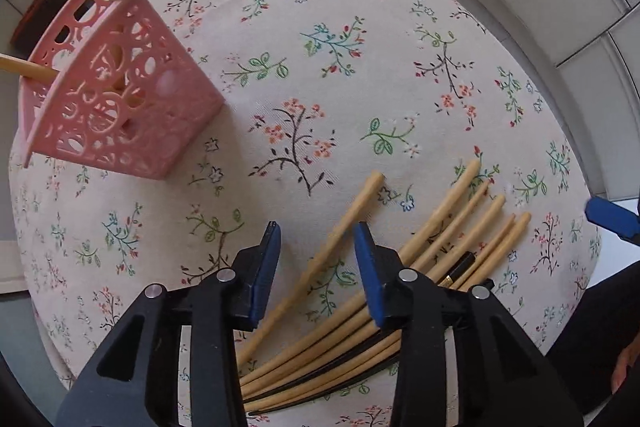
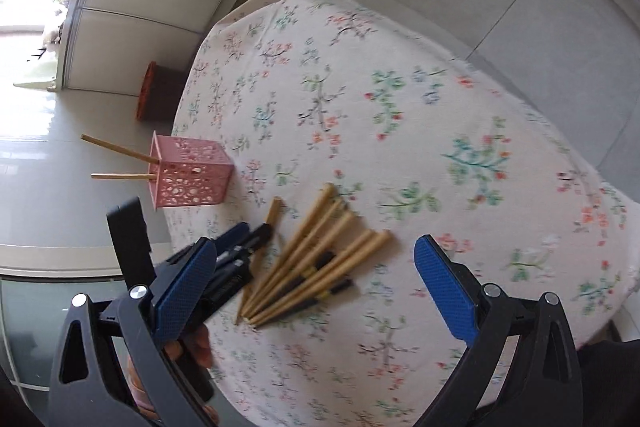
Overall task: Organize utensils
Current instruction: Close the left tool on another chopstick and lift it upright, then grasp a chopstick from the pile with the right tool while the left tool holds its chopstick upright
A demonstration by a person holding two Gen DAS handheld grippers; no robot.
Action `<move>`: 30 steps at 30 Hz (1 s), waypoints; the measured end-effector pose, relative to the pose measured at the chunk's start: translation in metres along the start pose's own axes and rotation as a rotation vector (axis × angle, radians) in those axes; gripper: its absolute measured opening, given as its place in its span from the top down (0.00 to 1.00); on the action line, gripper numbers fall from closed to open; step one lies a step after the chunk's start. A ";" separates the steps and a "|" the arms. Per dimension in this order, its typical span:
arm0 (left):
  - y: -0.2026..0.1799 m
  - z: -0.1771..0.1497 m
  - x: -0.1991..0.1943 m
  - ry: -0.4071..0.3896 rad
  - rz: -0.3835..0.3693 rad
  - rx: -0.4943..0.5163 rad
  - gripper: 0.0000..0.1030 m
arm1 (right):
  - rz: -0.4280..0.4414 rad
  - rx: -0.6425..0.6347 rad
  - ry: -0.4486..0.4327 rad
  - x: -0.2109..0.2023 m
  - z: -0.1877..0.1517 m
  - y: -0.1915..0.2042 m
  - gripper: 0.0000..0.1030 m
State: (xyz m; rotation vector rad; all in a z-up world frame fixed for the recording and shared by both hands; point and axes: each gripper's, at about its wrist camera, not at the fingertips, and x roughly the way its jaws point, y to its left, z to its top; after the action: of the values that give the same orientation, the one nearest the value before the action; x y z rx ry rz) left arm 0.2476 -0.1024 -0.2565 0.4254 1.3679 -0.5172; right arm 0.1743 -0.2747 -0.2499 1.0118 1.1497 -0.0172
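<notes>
Several wooden chopsticks (image 1: 472,227) lie fanned on the floral tablecloth, with black ones among them. One chopstick (image 1: 340,231) lies apart to their left, between the fingers of my left gripper (image 1: 318,233), which is open just above it. A pink perforated holder (image 1: 120,95) stands at the left with two chopsticks in it. In the right wrist view the holder (image 2: 188,175) is at the table's left edge and the chopstick pile (image 2: 316,259) lies ahead. My right gripper (image 2: 316,263) is open wide and empty, above the table's near side. The left gripper (image 2: 236,255) shows beside the pile.
The round table (image 2: 440,107) wears a floral cloth. A dark stool with a red rim (image 2: 154,91) stands on the tiled floor beyond the table. My right gripper's blue fingertip (image 1: 610,217) shows at the right edge of the left wrist view.
</notes>
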 end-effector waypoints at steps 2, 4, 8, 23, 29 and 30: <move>-0.004 -0.001 0.002 0.005 -0.002 0.022 0.65 | -0.012 -0.014 0.016 0.010 0.002 0.008 0.06; -0.007 -0.006 0.009 0.014 0.012 0.045 0.67 | -0.037 -0.021 0.026 0.018 0.003 0.013 0.06; -0.008 -0.009 0.004 -0.017 0.047 0.054 0.92 | -0.091 0.000 0.041 0.036 0.007 0.015 0.10; 0.030 -0.104 -0.089 -0.244 0.012 -0.079 0.94 | -0.192 -0.062 0.051 0.071 0.019 0.039 0.54; 0.040 -0.106 -0.096 -0.273 -0.020 -0.107 0.94 | -0.176 -0.033 0.049 0.063 0.026 0.043 0.53; 0.040 -0.107 -0.096 -0.275 -0.021 -0.105 0.94 | -0.172 -0.021 0.059 0.069 0.025 0.042 0.53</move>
State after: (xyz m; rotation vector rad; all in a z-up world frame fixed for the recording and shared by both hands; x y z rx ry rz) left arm 0.1731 0.0009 -0.1792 0.2445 1.1296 -0.4985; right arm 0.2448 -0.2352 -0.2734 0.8972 1.2858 -0.1123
